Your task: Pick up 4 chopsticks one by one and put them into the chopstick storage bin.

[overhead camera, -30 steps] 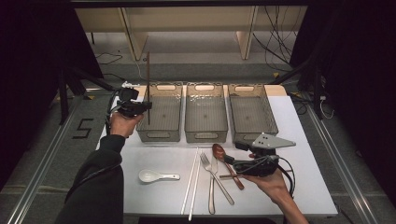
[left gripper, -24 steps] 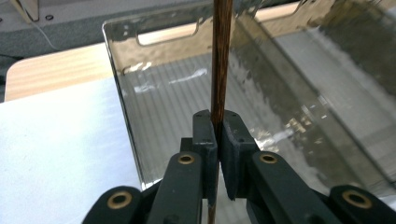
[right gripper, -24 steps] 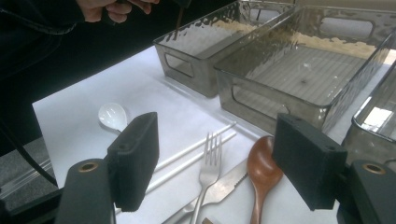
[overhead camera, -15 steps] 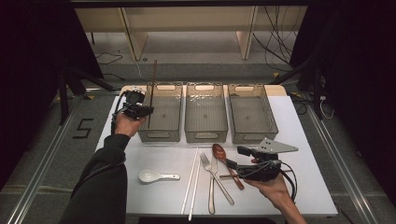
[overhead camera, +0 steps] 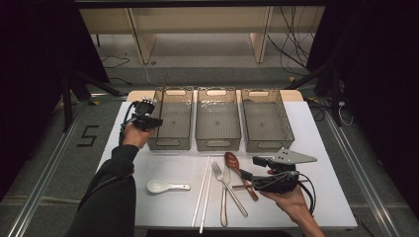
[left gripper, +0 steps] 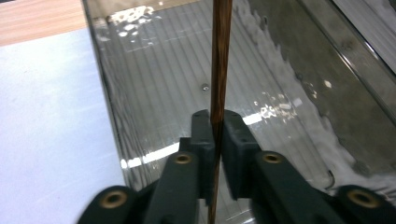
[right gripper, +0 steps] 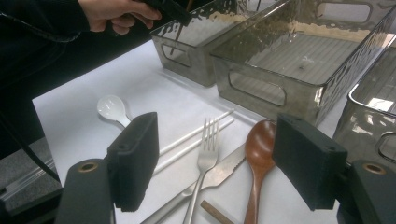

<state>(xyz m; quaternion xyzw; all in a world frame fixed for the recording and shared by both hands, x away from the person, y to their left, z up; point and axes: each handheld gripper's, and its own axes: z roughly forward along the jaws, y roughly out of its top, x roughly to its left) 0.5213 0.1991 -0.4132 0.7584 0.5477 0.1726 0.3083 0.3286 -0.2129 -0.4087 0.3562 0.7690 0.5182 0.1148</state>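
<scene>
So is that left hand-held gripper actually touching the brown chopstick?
Touching: the left gripper view shows the left hand-held gripper pads pressed against the brown chopstick.

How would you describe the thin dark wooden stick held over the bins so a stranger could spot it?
Find the three clear plastic bins in a row; take the leftmost bin. The left gripper holds a dark brown wooden chopstick upright over it. Unlike the white chopsticks lying flat on the table, it stands vertical.

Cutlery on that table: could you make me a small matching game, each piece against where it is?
Things:
1. brown chopstick
2. white spoon
3. wooden spoon
4. fork

Places:
A. alone on the mat, nearest the sleeve
B. between the left tongs, over the leftmost bin
C. crossing the knife
D. bowl towards the middle bin

Pairs: 1-B, 2-A, 3-D, 4-C
</scene>
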